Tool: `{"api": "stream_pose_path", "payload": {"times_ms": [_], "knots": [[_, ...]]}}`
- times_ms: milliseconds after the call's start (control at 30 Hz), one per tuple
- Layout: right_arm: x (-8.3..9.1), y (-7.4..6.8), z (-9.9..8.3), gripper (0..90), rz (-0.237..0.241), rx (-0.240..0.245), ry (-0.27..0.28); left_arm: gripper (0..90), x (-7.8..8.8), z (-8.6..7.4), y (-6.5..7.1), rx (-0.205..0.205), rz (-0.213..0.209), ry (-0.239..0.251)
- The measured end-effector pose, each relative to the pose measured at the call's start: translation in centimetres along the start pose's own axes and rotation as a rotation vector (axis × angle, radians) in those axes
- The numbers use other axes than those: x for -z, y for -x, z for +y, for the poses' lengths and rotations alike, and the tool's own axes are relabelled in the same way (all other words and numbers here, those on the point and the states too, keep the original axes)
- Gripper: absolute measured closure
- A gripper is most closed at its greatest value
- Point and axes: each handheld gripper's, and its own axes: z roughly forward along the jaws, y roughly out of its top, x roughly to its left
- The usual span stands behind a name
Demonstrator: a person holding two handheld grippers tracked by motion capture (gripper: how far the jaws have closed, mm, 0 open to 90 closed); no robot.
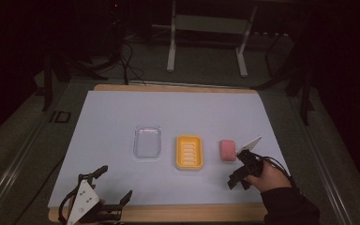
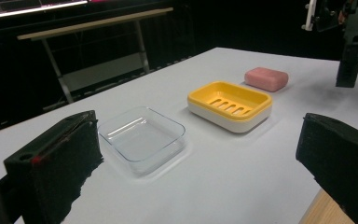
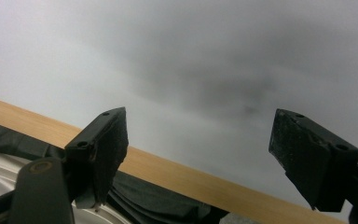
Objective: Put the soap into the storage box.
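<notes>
- Jaws on both of your grippers stand wide apart and hold nothing: the right gripper (image 1: 238, 180) hangs over the white table (image 1: 122, 117) just in front of the pink rounded bar of soap (image 1: 228, 150), and the left gripper (image 1: 117, 185) waits at the near left edge.
- The soap lies flat on the table, just right of the yellow slotted plastic soap dish (image 1: 189, 152) and apart from it; a clear shallow plastic tray (image 1: 147, 141) sits left of the dish.
- In the right gripper view the jaws point down at bare table and the wooden edge (image 3: 177, 175), not at the soap, so your likely step is reaching for it.
- Swing the right gripper forward until the soap lies between the jaws.
- Come down level and close across the narrower sides, low on the bar.
- Squeeze gently, since soap may slip.
</notes>
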Motion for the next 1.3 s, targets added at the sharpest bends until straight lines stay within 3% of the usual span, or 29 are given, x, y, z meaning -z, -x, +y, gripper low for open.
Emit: {"api": "stream_pose_path", "payload": {"times_ms": [333, 467, 567, 600, 633, 733, 800, 900, 1067, 1133, 1300], "knots": [[0.9, -1.4, 1.5, 16.7, -0.011, 0.051, 0.055, 0.3, 0.0, 0.0, 0.0, -0.001, 0.000, -0.002], [1.5, -1.8, 2.2, 16.7, -0.041, 0.097, 0.088, 0.3, 0.0, 0.0, 0.0, -0.003, -0.003, -0.004], [1.8, -1.8, 2.6, 16.7, -0.038, 0.091, 0.130, 0.3, 0.0, 0.0, 0.0, -0.005, -0.005, -0.005], [2.0, -1.8, 2.9, 16.7, -0.046, 0.085, 0.143, 0.3, 0.0, 0.0, 0.0, -0.004, -0.006, -0.003], [2.4, -1.8, 3.3, 16.7, -0.070, 0.078, 0.196, 0.3, 0.0, 0.0, 0.0, -0.004, -0.005, -0.003], [2.9, -1.9, 4.0, 15.5, -0.098, 0.090, 0.243, 0.3, 0.0, 0.0, 0.0, -0.002, -0.004, -0.002], [3.2, -1.9, 4.6, 15.6, -0.087, 0.077, 0.249, 0.3, 0.0, 0.0, 0.0, -0.001, -0.003, -0.002], [3.6, -2.1, 5.3, 13.6, -0.107, 0.100, 0.253, 0.3, 0.0, 0.0, 0.0, -0.002, -0.004, -0.002], [4.1, -2.2, 6.5, 13.2, -0.096, 0.066, 0.273, 0.3, 0.0, 0.0, 0.0, -0.001, -0.005, 0.000], [4.2, -2.1, 7.1, 13.7, -0.121, 0.060, 0.291, 0.3, 0.0, 0.0, 0.0, -0.002, -0.006, 0.000], [3.8, -1.7, 8.4, 15.5, -0.130, -0.004, 0.291, 0.3, 0.0, 0.0, 0.0, 0.001, -0.006, 0.002]]}}
